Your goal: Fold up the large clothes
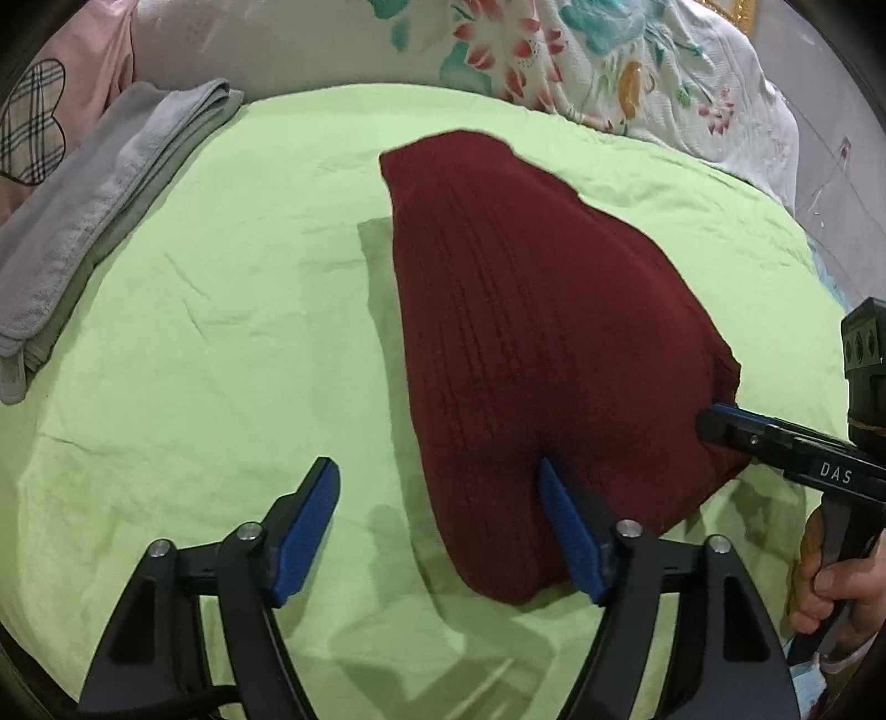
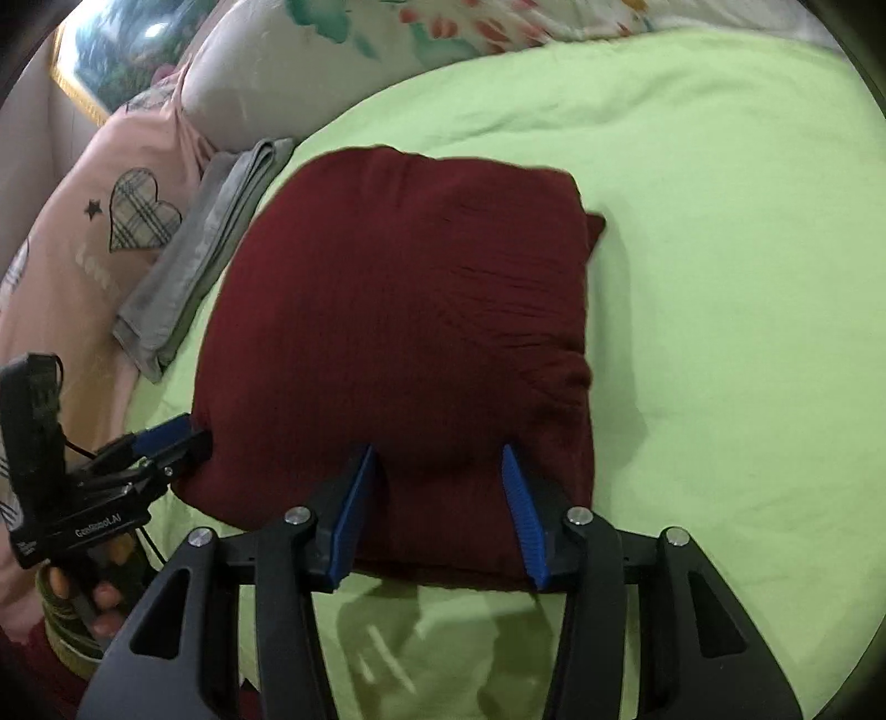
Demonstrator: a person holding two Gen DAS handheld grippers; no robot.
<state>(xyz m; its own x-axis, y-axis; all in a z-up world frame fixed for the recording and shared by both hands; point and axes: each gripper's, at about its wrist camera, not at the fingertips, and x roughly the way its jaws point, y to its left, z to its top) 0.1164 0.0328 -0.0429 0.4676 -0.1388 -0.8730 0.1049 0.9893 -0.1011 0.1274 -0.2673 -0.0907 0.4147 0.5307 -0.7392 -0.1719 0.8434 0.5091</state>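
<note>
Dark red ribbed knit garment (image 1: 531, 343), folded, lies centre frame on light green bedsheet (image 1: 221, 332); underside layers hidden. Left gripper (image 1: 437, 515): fingers spread wide, right pad at garment's near edge, no pinch. Right gripper (image 2: 437, 487): fingers half apart against near edge; grip hard to make out. Folded grey towel (image 1: 99, 216) upper left; right view alone shows framed picture (image 2: 105, 55).

We see folded sweater (image 1: 531, 343) lying on bed (image 1: 232, 332), about mid-bed. Folded towel (image 1: 94, 221) lies on bed at left edge, well apart from sweater. Pillows (image 1: 343, 50) sit behind both, along head edge. Our left gripper (image 1: 437, 498) at sweater's near-left corner, right gripper (image 2: 437, 471) at its near edge.
</note>
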